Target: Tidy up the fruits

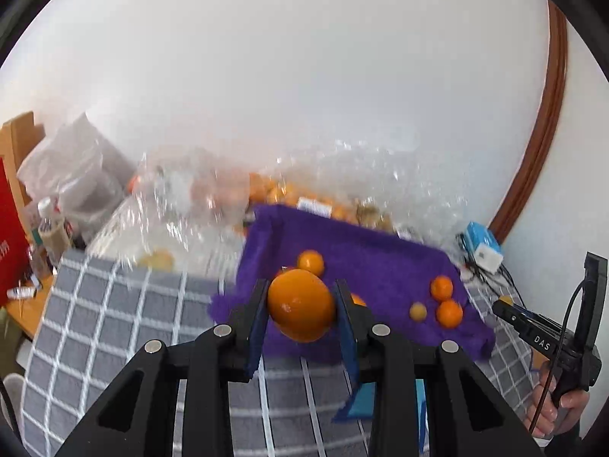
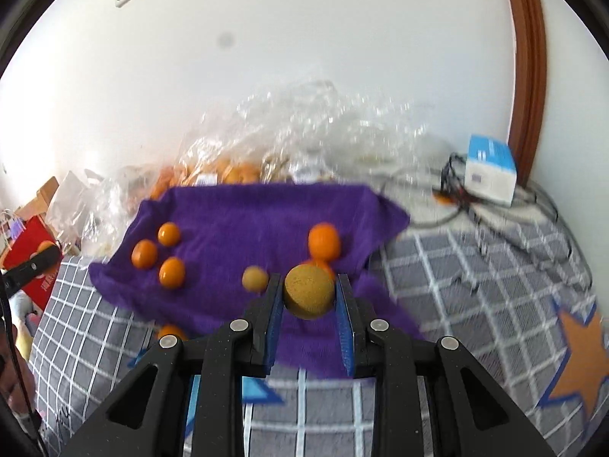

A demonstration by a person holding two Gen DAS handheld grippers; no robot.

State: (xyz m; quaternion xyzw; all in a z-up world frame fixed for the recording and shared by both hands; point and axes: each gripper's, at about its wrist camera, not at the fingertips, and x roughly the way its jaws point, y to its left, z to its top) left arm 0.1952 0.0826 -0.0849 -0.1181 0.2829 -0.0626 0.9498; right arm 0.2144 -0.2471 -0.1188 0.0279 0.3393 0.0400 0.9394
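Now: left gripper [image 1: 300,304] clamped on large orange [image 1: 300,306]; right gripper [image 2: 309,297] clamped on brownish-yellow round fruit [image 2: 309,296], both above purple cloth [image 2: 247,209] strewn with small oranges [image 2: 172,272].

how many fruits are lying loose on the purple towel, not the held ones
6 on the purple towel, right wrist view: three oranges at left, a tan fruit mid-front, an orange right of centre, another half hidden behind the held fruit. More may be hidden.

text I can read: "DAS" | on: black right gripper [image 1: 542,339] body, lower right of the left wrist view | red box [image 1: 9,243] at far left: white print too blurred for me to read
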